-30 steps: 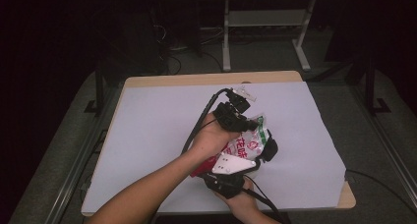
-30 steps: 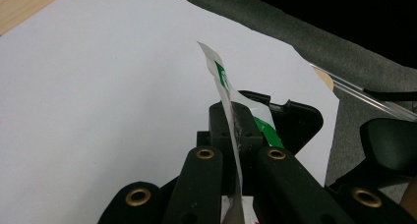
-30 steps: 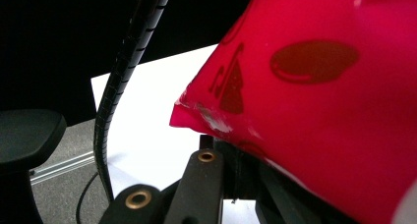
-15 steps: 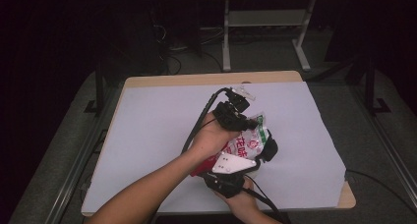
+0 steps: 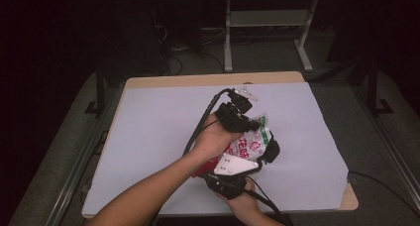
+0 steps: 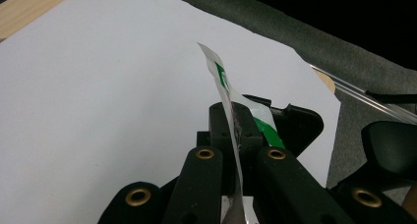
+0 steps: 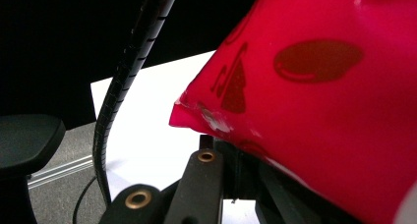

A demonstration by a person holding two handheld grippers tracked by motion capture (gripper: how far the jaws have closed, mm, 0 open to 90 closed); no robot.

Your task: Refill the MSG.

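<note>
Gripping snack bag both ends; white sheet beneath, bare tabletop around.

The snack bag is thin plastic film, glossy and crinkled, its red end smooth and shiny. Both the left gripper and the right gripper look like matt black plastic with small brass-coloured fittings. The table has a pale wood edge under a matt white sheet, probably paper.

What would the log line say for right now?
left gripper: shut on snack bag | right gripper: shut on snack bag | bag: held above table
</note>
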